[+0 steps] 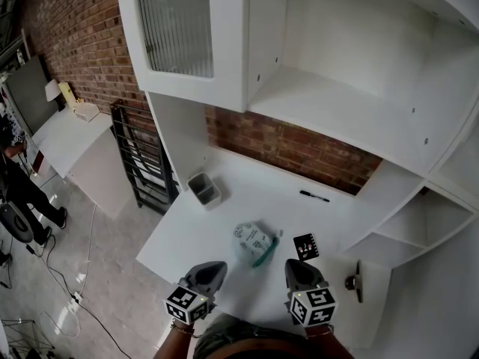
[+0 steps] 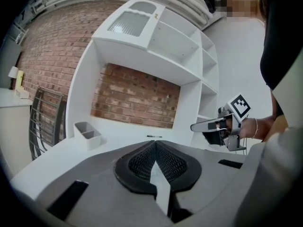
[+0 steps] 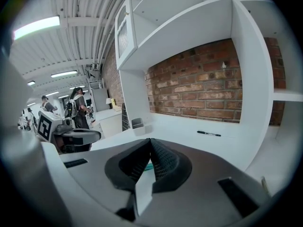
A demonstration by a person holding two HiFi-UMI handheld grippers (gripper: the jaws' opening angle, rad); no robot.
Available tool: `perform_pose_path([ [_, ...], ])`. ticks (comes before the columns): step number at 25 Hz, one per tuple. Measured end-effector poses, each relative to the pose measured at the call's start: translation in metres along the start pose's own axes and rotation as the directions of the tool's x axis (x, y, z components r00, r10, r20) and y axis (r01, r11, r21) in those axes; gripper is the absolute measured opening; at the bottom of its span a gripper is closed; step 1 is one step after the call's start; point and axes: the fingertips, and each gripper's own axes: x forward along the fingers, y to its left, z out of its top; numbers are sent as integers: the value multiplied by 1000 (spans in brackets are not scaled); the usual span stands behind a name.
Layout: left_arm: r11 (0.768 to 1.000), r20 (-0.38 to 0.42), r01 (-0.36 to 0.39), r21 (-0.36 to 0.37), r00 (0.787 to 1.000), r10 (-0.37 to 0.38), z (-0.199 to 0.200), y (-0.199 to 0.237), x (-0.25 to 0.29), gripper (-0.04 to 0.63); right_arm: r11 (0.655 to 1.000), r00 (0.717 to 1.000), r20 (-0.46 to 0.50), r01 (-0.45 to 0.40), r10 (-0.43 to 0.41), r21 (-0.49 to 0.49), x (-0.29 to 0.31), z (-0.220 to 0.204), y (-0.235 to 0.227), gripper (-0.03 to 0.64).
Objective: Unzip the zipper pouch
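L gripper [image 1: 213, 268]: jaws fully together, nothing in em, hovers over near desk [image 1: 247, 200] edge, aimed fwd.
pouch [image 1: 254, 244]: flat on desk, just ahead of + between both grippers, teal zip edge on the R gripper's side. Zip open or shut? Too small to tell.
R gripper [image 1: 294, 265]: pinched shut too, empty.
why: prob flanking the pouch so both ends are in easy reach, imo.

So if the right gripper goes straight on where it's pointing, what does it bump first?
Probably the zipper pouch. Its teal edge shows just past the shut tips of the right gripper. Depth is unclear, so it might touch the white table first.
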Motion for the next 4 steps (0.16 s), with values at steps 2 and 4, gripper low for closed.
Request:
perform_pose_path([
  [2,1000,5,-3,5,1000,2,1,-2,1,3,1000,1000,-6,0,-1,-3,-2,-1,0,2],
  [4,1000,15,-8,6,1000,8,2,-4,1,3,1000,1000,-13,2,-2,-6,-4,-2,-1,2],
])
